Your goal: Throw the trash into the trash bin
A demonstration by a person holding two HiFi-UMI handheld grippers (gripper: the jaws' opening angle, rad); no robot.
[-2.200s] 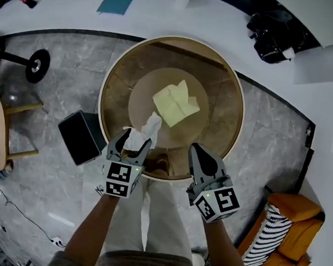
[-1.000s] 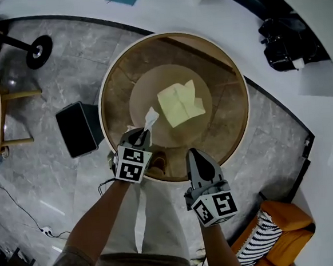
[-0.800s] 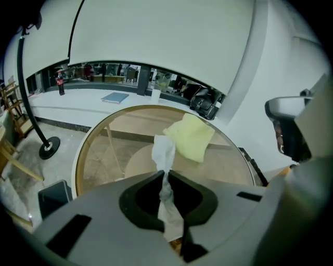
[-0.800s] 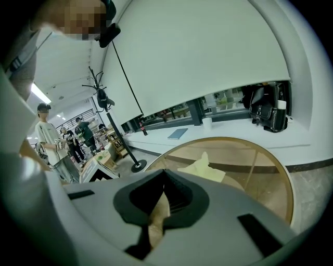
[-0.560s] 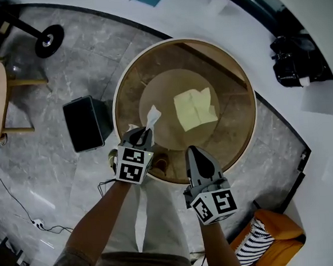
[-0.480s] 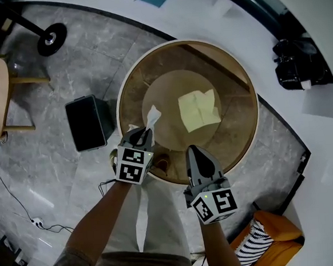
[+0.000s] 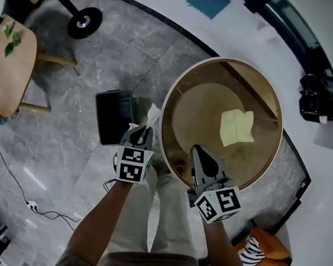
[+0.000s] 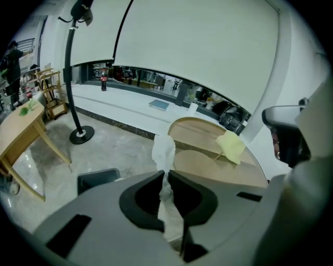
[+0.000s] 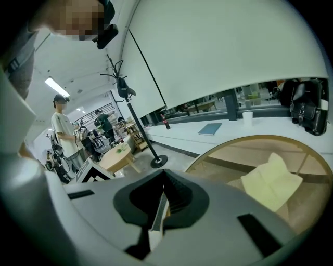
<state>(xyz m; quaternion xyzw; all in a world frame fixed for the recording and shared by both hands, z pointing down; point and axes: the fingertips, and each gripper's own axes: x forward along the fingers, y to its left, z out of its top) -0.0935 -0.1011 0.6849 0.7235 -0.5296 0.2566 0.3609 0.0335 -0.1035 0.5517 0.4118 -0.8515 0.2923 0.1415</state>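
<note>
Left gripper view shows the crumpled white tissue [image 8: 163, 149] pinched between the jaws of the left gripper [image 8: 165, 176], its loose end standing up above them. The grip is tight, with the pads closed on the paper's waist.

In the head view a second ago that tissue [image 7: 152, 114] hung over the near edge of the round wooden table [image 7: 194, 107]. Now it has left the tabletop and sits over the floor, in the gap between the table's rim and the black trash bin [image 7: 114, 116]. The left gripper [image 7: 144, 131] has swung toward the bin with it, and the bin has come much closer to the jaws. The bin's mouth also shows low in the left gripper view [image 8: 97, 179], to the left of the tissue.

I judge this to be the carry, nearly finished. The tissue is just beside the bin but not yet above its opening, so letting go here would probably drop it on the floor.

The right gripper [image 9: 162, 195] has travelled along too, its jaws together with nothing between them. In the head view it [image 7: 199, 151] hovers at the table's near edge. A yellow paper sheet [image 7: 236, 127] lies on the table (likely the next piece of trash).
</note>
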